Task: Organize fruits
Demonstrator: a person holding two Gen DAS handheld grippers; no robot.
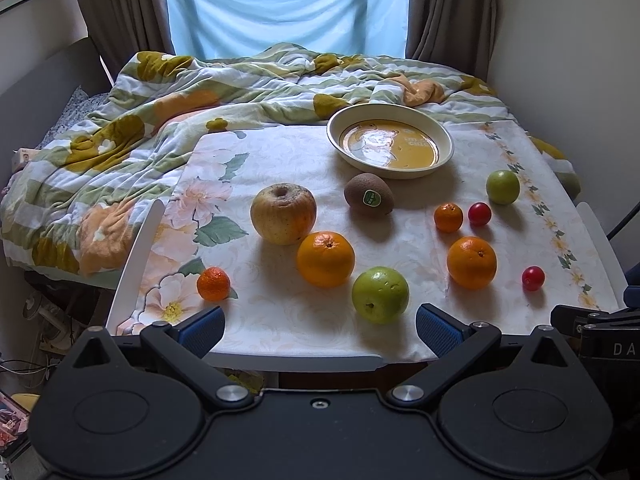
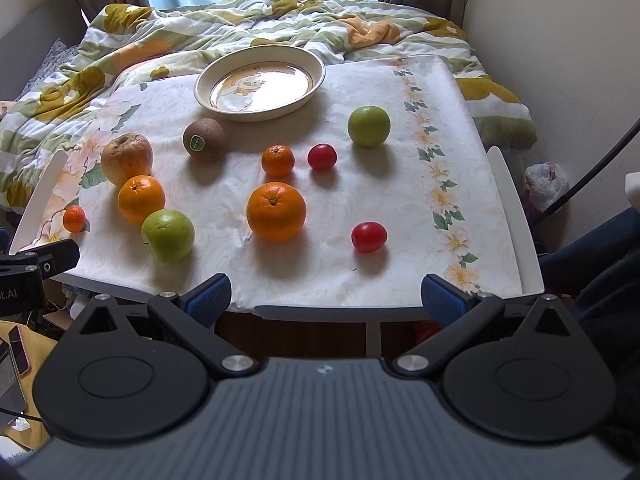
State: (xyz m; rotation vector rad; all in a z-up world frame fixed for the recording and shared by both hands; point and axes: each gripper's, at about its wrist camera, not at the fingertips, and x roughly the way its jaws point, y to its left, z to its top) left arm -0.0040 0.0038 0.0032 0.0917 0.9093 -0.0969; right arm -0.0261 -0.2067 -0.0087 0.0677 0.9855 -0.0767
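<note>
An empty cream bowl (image 1: pixel 390 144) (image 2: pixel 260 82) stands at the back of the floral-cloth table (image 1: pixel 288 320) (image 2: pixel 400 272). Loose fruit lies in front of it: a yellow-red apple (image 1: pixel 283 214) (image 2: pixel 127 159), a kiwi (image 1: pixel 369 194) (image 2: pixel 204 139), two large oranges (image 1: pixel 325 259) (image 2: pixel 276 212), two green apples (image 1: pixel 380 295) (image 2: pixel 368 126), two small mandarins (image 1: pixel 213 284) (image 2: pixel 277 160) and two red tomatoes (image 1: pixel 533 278) (image 2: pixel 369 237). My left gripper (image 1: pixel 320 330) is open and empty at the table's front edge, near the green apple. My right gripper (image 2: pixel 326 300) is open and empty at the front edge.
A rumpled floral quilt (image 1: pixel 180 96) (image 2: pixel 240 12) covers the bed behind the table. Walls and curtains close in on both sides. Clutter lies on the floor at the left (image 1: pixel 24 360). The other gripper's body shows at each view's edge (image 1: pixel 600 332) (image 2: pixel 32 272).
</note>
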